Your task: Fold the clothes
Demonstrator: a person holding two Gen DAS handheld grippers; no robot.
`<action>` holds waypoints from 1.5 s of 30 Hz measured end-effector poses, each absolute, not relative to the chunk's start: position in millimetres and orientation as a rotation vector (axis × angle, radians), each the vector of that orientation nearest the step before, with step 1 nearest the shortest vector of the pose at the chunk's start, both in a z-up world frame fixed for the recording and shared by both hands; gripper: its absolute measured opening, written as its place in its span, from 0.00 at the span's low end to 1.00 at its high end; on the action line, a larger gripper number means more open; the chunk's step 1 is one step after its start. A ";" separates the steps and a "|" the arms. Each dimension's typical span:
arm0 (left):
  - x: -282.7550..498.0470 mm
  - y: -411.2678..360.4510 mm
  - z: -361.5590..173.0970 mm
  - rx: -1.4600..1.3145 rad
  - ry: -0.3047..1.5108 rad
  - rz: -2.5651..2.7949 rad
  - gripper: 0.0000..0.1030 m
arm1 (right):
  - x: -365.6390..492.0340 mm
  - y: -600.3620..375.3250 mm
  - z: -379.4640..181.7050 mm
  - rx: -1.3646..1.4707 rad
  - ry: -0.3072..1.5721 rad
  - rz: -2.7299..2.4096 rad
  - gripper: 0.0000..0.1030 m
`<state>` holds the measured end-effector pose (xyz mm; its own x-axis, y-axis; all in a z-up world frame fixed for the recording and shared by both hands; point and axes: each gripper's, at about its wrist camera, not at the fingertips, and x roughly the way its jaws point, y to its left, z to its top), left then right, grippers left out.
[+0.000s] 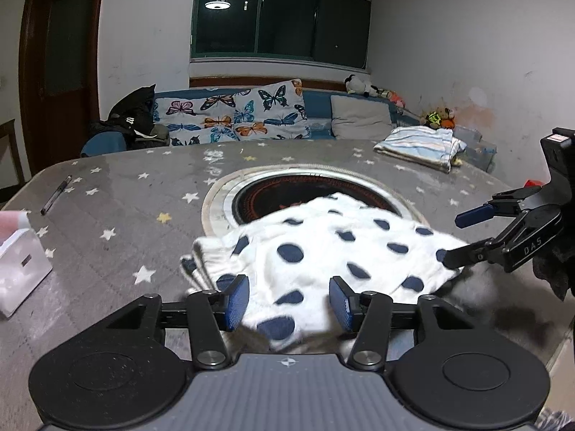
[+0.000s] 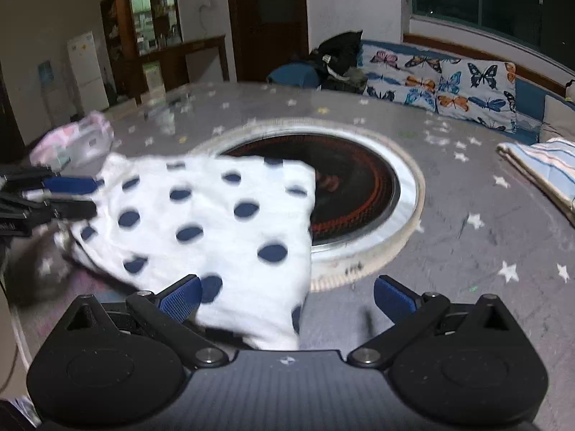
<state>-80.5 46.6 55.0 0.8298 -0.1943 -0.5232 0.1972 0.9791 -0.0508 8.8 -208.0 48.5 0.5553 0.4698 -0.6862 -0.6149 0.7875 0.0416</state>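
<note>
In the left wrist view, the left tool [image 1: 289,300] is at the bottom centre of the frame with its two blue pads spread apart. The white garment with dark blue dots [image 1: 334,251] lies on the grey table with white stars [image 1: 118,197], in the middle of the frame, and its near edge comes between the two pads (they do not pinch it). Its far edge covers a part of the round black cooktop [image 1: 284,192]. At the right edge the right tool [image 1: 451,237] is seen from the side, its fingers apart, and the lower finger touches the right corner of the garment. A folded striped cloth [image 1: 420,145] rests in the upper right part of the table, and a pen [image 1: 55,195] lies at the left.

In the right wrist view, which is blurred, the right tool [image 2: 287,296] is spread wide at the bottom. The garment [image 2: 201,215] lies left of centre, and its lower corner hangs just beside the left pad. The left tool [image 2: 82,197] is at the left edge, at the garment's left border; whether it pinches the cloth there, I cannot tell.
</note>
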 end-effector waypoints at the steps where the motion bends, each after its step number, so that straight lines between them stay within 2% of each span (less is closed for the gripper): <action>1: -82.0 46.9 53.9 0.009 0.554 -0.204 0.52 | 7.4 -207.7 47.4 -0.226 0.744 0.642 1.00; 6: -90.8 47.6 58.5 -0.008 0.527 -0.176 0.62 | 0.8 -205.7 58.7 -0.239 0.697 0.653 1.00; 12: -97.0 52.1 56.1 -0.031 0.524 -0.133 0.65 | 0.5 -180.1 65.8 -0.215 0.640 0.716 1.00; 19: -96.6 59.9 48.2 -0.076 0.564 -0.097 0.68 | -3.3 -159.2 47.1 -0.264 0.688 0.742 1.00; 26: -96.7 66.2 48.5 -0.142 0.586 -0.077 0.73 | -9.7 -147.9 65.2 -0.262 0.608 0.780 1.00; 28: -96.7 68.0 48.6 -0.161 0.592 -0.071 0.77 | -6.8 -141.8 61.4 -0.258 0.619 0.788 1.00; 32: -96.9 71.0 50.2 -0.190 0.596 -0.065 0.95 | -5.7 -131.9 51.0 -0.279 0.655 0.808 1.00; 34: -97.2 71.9 52.2 -0.197 0.593 -0.067 0.99 | -8.9 -130.8 51.6 -0.288 0.649 0.817 1.00; 45: -92.5 69.3 55.0 -0.199 0.606 -0.065 1.00 | -24.6 -121.9 62.1 -0.339 0.582 0.831 1.00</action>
